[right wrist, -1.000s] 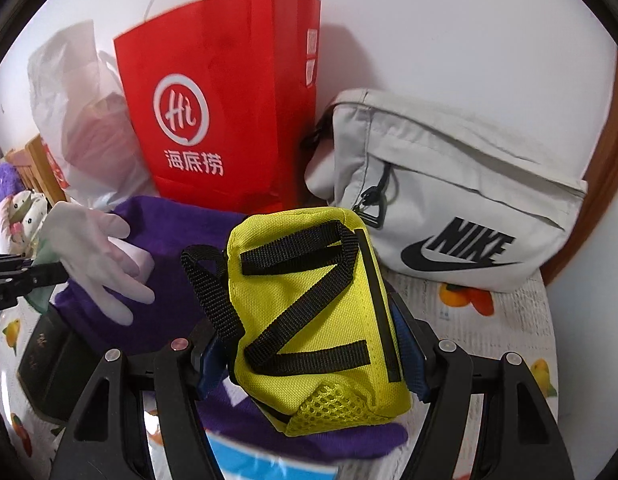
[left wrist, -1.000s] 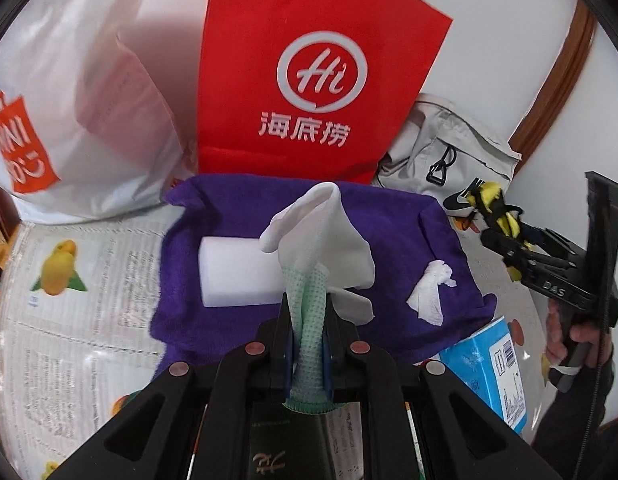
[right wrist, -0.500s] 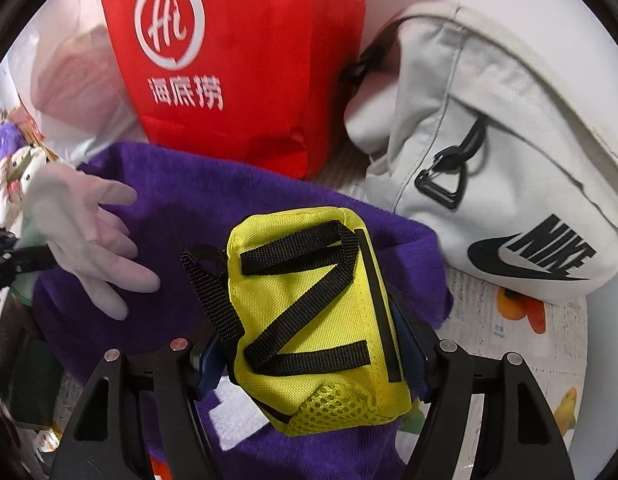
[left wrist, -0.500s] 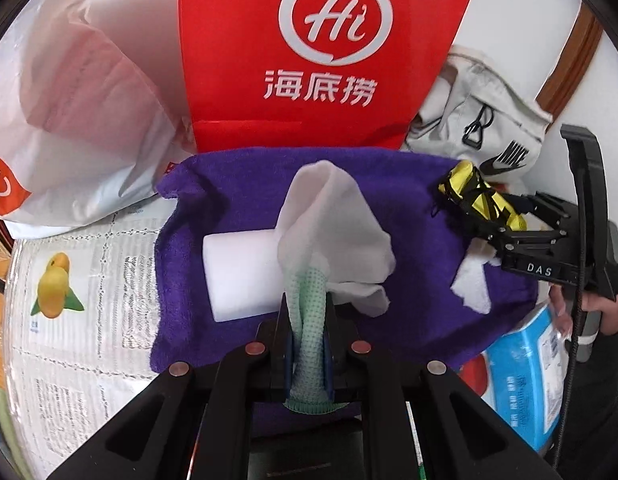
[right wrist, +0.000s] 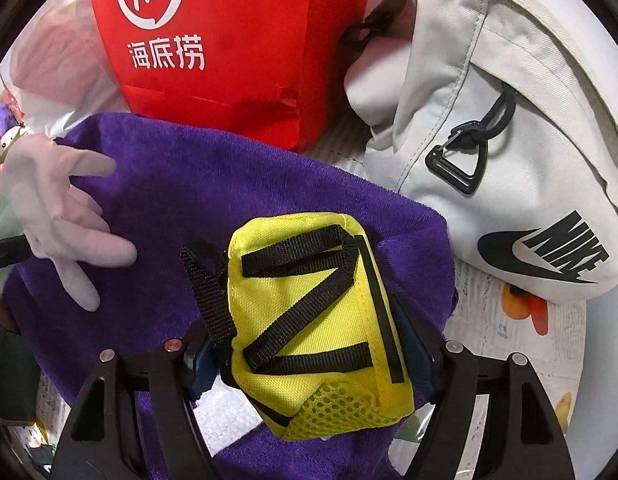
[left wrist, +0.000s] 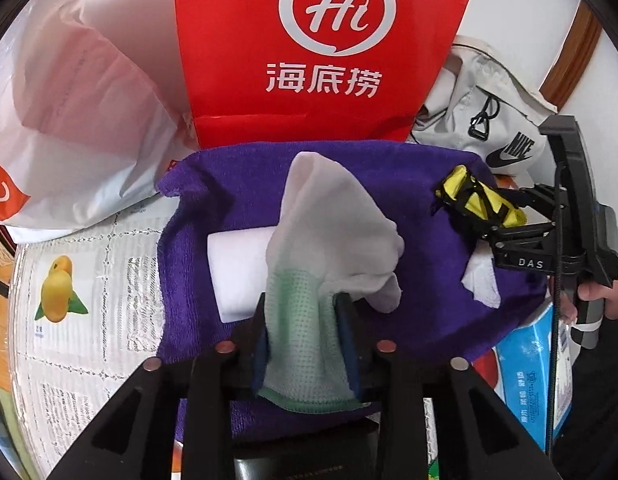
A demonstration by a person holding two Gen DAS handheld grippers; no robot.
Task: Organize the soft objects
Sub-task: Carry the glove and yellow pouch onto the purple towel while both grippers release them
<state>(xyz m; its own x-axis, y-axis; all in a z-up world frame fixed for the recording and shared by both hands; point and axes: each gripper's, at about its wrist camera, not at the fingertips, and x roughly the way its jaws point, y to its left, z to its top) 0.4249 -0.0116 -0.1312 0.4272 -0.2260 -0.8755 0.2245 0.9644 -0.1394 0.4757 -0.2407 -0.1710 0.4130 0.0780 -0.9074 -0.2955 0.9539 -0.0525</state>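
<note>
My left gripper (left wrist: 305, 320) is shut on the green cuff of a white glove (left wrist: 333, 220), held over a purple towel (left wrist: 213, 200). A white foam block (left wrist: 237, 264) and a crumpled white tissue (left wrist: 481, 280) lie on the towel. My right gripper (right wrist: 309, 344) is shut on a small yellow pouch (right wrist: 309, 320) with black straps, above the towel's right part (right wrist: 213, 184). The right gripper (left wrist: 505, 216) with the pouch (left wrist: 477, 200) also shows in the left wrist view. The glove (right wrist: 61, 216) shows at the left of the right wrist view.
A red paper bag (left wrist: 329, 48) stands behind the towel. A white plastic bag (left wrist: 69, 120) is at the left and a grey Nike bag (right wrist: 509, 140) at the right. A blue box (left wrist: 533, 364) lies at the front right. The table has a fruit-print cover (left wrist: 69, 320).
Both grippers have moved forward and lower toward the purple towel, each still holding its object. The left jaws now stand wider apart on the glove cuff than before.
</note>
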